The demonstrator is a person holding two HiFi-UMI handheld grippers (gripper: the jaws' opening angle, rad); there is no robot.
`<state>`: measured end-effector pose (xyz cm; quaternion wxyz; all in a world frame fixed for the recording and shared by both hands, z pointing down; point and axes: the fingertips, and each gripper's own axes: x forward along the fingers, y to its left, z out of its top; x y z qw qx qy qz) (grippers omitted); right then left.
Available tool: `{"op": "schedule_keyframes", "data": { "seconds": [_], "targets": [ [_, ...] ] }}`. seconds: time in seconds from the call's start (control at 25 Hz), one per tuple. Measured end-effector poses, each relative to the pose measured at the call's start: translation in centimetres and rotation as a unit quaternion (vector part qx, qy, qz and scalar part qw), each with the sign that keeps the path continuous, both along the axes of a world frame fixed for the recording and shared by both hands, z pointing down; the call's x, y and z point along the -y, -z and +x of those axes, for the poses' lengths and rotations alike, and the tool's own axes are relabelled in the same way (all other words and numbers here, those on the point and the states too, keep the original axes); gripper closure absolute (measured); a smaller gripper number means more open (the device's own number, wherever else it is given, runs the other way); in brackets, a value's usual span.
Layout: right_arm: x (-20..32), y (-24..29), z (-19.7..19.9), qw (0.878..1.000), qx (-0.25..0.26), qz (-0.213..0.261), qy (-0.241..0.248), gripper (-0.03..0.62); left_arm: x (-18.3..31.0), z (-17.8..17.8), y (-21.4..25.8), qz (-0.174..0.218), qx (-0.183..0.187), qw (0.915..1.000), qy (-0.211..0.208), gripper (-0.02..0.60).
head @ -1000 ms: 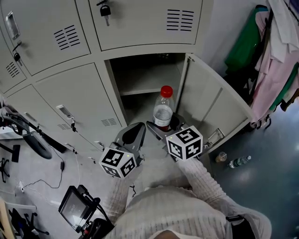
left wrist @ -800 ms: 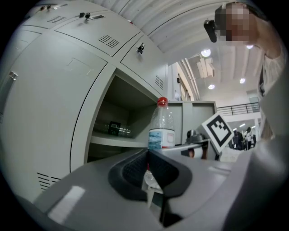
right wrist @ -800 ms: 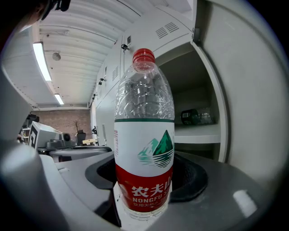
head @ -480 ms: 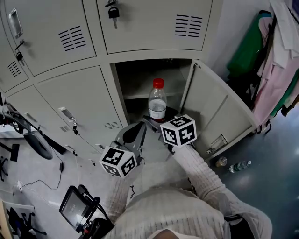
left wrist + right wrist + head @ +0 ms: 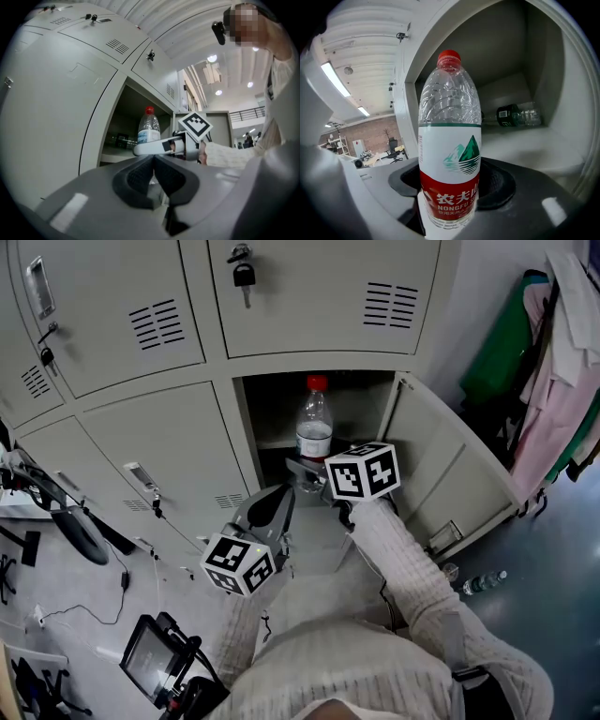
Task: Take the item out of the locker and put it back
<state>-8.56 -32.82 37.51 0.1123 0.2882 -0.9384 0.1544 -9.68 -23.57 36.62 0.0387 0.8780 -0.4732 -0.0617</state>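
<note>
Over the last second I am carrying the water bottle [image 5: 314, 423] up and forward. A moment ago it was hanging low in front of the open locker [image 5: 246, 427], and now its red cap is showing against the dark of the locker's mouth. To me that means the taking-out is done and I am on the return leg, with the setting-down still to come.

My right gripper [image 5: 312, 472] is pinching the bottle low on its body, the pads pressing on the red band of the label, and it is holding the bottle upright. The bottle is standing just in front of the locker's shelf, not yet resting on it. A darker bottle [image 5: 518, 115] is lying on its side at the back of that shelf, behind and to the right of mine.

My left gripper [image 5: 272, 507] is hanging below the locker's opening, its jaws pressed together on nothing.
</note>
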Motion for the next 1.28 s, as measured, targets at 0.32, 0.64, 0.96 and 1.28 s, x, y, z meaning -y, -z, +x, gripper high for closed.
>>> {"op": "schedule_keyframes", "data": {
  "seconds": [0.32, 0.64, 0.96, 1.28],
  "targets": [
    [1.6, 2.1, -0.6, 1.0, 0.002, -0.013, 0.018, 0.287, 1.0, -0.5, 1.1, 0.011, 0.001, 0.9999, -0.002, 0.572],
    [3.5, 4.3, -0.9, 1.0, -0.005, -0.005, 0.012, 0.287, 2.1, -0.4, 2.0, 0.02, 0.004, 0.9998, -0.006, 0.572],
    [6.2, 5.3, -1.1, 1.0, -0.007, 0.011, -0.012, 0.287, 3.2, -0.4, 2.4, 0.02, 0.002, 0.9998, -0.006, 0.572],
    [9.3, 5.6, -1.4, 0.995, 0.006, 0.065, -0.074, 0.287, 4.0, -0.9, 2.1, 0.014, -0.003, 0.9999, 0.0, 0.573]
  ]
}}
